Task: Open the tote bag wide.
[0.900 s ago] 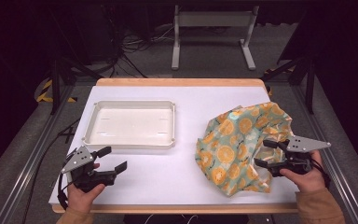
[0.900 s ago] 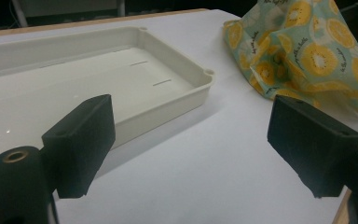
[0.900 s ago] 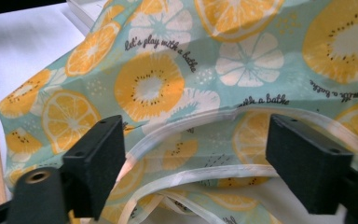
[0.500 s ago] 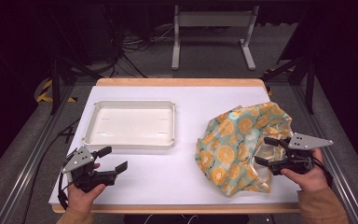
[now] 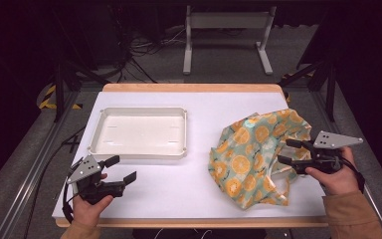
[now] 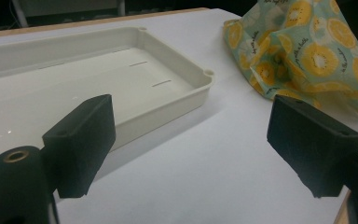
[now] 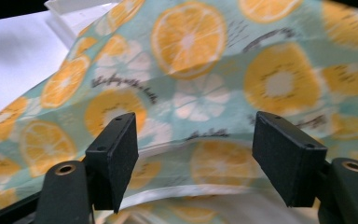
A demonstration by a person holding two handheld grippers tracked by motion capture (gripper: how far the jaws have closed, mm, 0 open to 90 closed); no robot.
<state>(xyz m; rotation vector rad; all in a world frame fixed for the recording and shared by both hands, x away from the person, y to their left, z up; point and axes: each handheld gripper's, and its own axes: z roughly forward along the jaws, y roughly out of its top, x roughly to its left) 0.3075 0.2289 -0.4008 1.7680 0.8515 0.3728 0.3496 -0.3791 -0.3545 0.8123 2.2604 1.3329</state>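
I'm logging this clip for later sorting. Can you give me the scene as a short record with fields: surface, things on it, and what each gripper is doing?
surface: white table top
tray: cream, empty, left part of the table
bag: crumpled cloth with an orange-slice print, right part of the table
left gripper: open, holding nothing, near the tray's front edge
right gripper: open, jaws at the bag's right side, cloth not clamped

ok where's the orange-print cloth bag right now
In the high view the orange-print cloth bag lies crumpled on the right side of the white table, right of the cream tray, with the open right gripper at its right edge.
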